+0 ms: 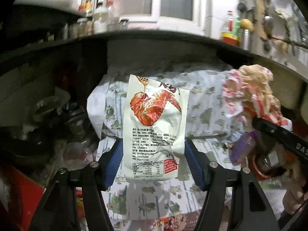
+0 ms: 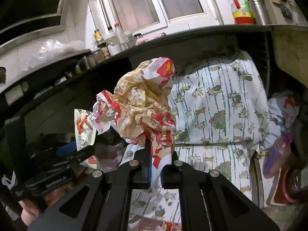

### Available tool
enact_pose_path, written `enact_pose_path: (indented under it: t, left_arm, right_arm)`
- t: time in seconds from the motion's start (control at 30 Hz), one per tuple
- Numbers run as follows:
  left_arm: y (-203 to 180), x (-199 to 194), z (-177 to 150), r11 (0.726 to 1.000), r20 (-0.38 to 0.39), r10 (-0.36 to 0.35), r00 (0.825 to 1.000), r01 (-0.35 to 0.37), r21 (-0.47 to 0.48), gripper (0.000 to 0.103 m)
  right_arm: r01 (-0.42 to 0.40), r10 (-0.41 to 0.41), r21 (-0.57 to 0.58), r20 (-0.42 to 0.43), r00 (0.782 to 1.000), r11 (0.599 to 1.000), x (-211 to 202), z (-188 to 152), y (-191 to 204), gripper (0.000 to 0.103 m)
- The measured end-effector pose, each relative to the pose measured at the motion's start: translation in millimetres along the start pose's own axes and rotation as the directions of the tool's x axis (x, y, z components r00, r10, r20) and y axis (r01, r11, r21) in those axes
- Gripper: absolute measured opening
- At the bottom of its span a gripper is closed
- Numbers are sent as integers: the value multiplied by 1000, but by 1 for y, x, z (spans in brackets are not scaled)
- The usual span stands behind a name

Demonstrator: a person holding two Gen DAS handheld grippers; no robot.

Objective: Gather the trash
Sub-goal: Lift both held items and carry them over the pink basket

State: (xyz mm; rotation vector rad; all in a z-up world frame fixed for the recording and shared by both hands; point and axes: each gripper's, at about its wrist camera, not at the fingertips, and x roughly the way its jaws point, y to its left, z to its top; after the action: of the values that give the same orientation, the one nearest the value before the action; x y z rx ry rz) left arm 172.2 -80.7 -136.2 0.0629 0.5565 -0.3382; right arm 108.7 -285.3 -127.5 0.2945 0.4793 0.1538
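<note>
My left gripper is shut on a white snack wrapper printed with a red chicken wing, held upright between the blue pads. The wrapper also shows in the right wrist view, at the left. My right gripper is shut on a crumpled brown, red and white fast-food paper wrapper, held up in the air. That crumpled paper shows at the right of the left wrist view. Both are held over a white bag with a cartoon print.
A dark counter edge curves overhead, with bottles and jars on it before a window. Dark clutter lies at the left. A purple plastic item and red objects lie at the right.
</note>
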Motion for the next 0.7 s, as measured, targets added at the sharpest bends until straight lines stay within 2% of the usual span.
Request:
enact_pose_path:
  t: [0.13, 0.27, 0.4, 0.5, 0.57, 0.6, 0.63, 0.7]
  left_arm:
    - [-9, -38, -9, 998, 31, -45, 998, 46, -31, 66]
    - [-13, -53, -25, 994, -2, -92, 996, 92, -59, 66]
    - [-21, -53, -42, 999, -15, -40, 999, 40, -32, 66]
    - [-21, -40, -59, 999, -38, -31, 999, 30, -33, 66]
    - [-18, -24, -74, 999, -63, -16, 998, 14, -39, 66]
    - [-16, -9, -82, 999, -100, -10, 995, 5, -49, 66]
    - [-13, 4, -88, 998, -137, -12, 990, 3, -61, 66]
    - [-7, 30, -99, 997, -225, -14, 974, -3, -76, 66]
  right_arm:
    - [-16, 15, 29, 22, 1000, 999, -32, -16, 6, 6]
    - [-27, 28, 51, -19, 999, 998, -44, -41, 8, 6]
    - [6, -1, 72, -70, 998, 997, -38, -68, -2, 6]
    - [39, -27, 74, -149, 988, 997, -20, -89, -12, 6]
    - [38, -25, 53, -229, 973, 998, -1, -107, -18, 6]
    - [14, -6, 28, -277, 961, 999, 10, -116, -19, 6]
    - [-16, 15, 1, -326, 945, 1000, 22, -125, -20, 6]
    - [-8, -8, -34, -444, 896, 999, 45, -145, -25, 6]
